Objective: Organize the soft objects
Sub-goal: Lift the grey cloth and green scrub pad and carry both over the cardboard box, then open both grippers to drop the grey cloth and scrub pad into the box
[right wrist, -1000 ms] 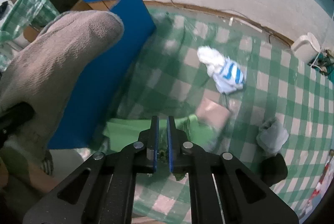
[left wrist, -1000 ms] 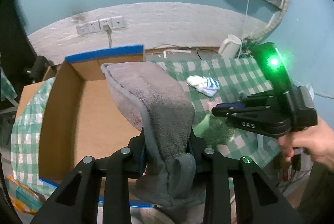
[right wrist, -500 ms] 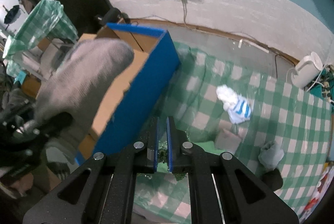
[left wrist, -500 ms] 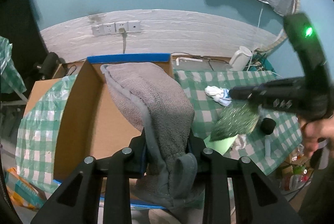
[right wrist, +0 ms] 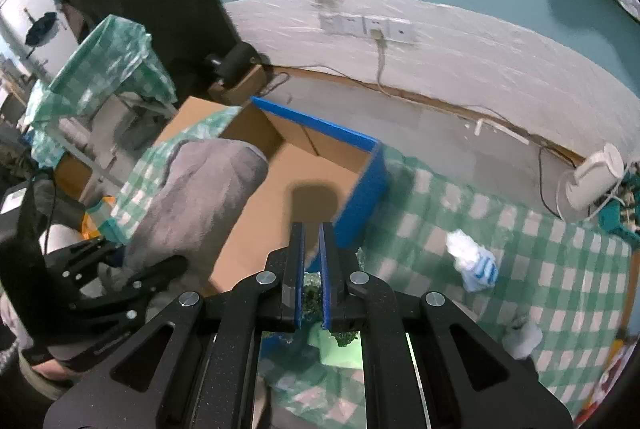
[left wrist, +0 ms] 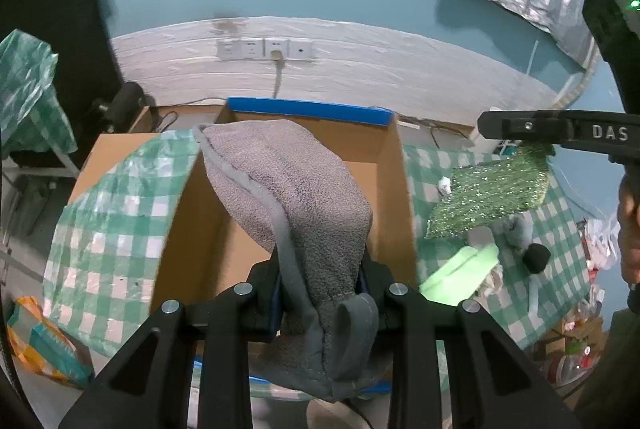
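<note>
My left gripper (left wrist: 320, 281) is shut on a folded grey towel (left wrist: 296, 189), which stands up over the open cardboard box with a blue rim (left wrist: 308, 109). My right gripper (right wrist: 312, 229) is shut on a glittery green cloth (right wrist: 314, 293) that hangs below its blue pads, just right of the box's blue wall (right wrist: 360, 205). In the left wrist view that cloth (left wrist: 492, 193) dangles from the right gripper (left wrist: 492, 129) above the checked table. A white and blue sock (right wrist: 472, 265), a pale grey cloth (right wrist: 520, 337) and a light green cloth (left wrist: 460, 273) lie on the table.
Green checked plastic (left wrist: 116, 197) drapes over the box's left flap. A small black object (left wrist: 536, 257) sits on the table's right side and a white kettle (right wrist: 592, 177) at the back right. A wall socket strip (left wrist: 264, 49) is behind the box. An orange packet (left wrist: 36, 345) lies lower left.
The right gripper has risen with the green cloth, lifting it off the table beside the box. The left gripper has shifted so that the towel now hangs over the box's middle.
</note>
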The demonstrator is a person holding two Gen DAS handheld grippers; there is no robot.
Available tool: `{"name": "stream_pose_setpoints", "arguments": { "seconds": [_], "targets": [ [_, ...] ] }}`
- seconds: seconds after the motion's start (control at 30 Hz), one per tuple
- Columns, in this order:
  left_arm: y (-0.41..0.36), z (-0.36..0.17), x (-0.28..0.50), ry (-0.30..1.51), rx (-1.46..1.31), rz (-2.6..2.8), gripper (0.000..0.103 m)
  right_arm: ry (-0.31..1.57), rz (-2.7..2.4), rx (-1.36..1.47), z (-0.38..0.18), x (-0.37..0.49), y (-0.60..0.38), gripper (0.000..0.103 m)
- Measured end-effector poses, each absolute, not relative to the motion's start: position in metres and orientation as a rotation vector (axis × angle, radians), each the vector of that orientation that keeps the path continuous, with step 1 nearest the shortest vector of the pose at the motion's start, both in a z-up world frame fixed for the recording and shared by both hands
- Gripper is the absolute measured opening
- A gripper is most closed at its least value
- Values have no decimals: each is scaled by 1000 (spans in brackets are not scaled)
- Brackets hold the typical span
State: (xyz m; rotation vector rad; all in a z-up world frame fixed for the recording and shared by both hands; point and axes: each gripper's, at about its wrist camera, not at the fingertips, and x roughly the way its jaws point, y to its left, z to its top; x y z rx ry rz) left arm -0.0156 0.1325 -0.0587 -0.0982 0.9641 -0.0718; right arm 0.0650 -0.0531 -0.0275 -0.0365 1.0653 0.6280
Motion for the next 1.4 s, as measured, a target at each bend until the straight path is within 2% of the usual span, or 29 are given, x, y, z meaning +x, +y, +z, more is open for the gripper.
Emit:
{"name": "stream_pose_setpoints", "arguments": {
  "seconds": [0.3,0.4,0.57,0.73,0.8,0.87,0.9,1.4],
  "targets": [
    [160,-59,-12,966,-137,-26,30,1054,692,-74,-19,63,-5,7],
    [164,-62,-10,969,-130,-3,33,1067,712,-99,-26,64,12,7],
    [172,-72,-7,998,-130,26,44,1099,745,-137,-43,63,38,7],
    [178,-77,-6,1020,-140,51,57,1121,762,-144,-55,65,47,19],
    [178,-74,-6,1007,-142,59,64,1122,748,-155,-57,65,48,41],
    [178,-69,-7,985,-137,67,75,1108,738,-163,-56,63,47,57],
    [178,-67,-8,975,-137,70,76,1101,733,-171,-55,63,47,60],
    [145,-63,-7,963,-115,-6,77,1070,672,-149,-51,57,2,60]
  ]
}}
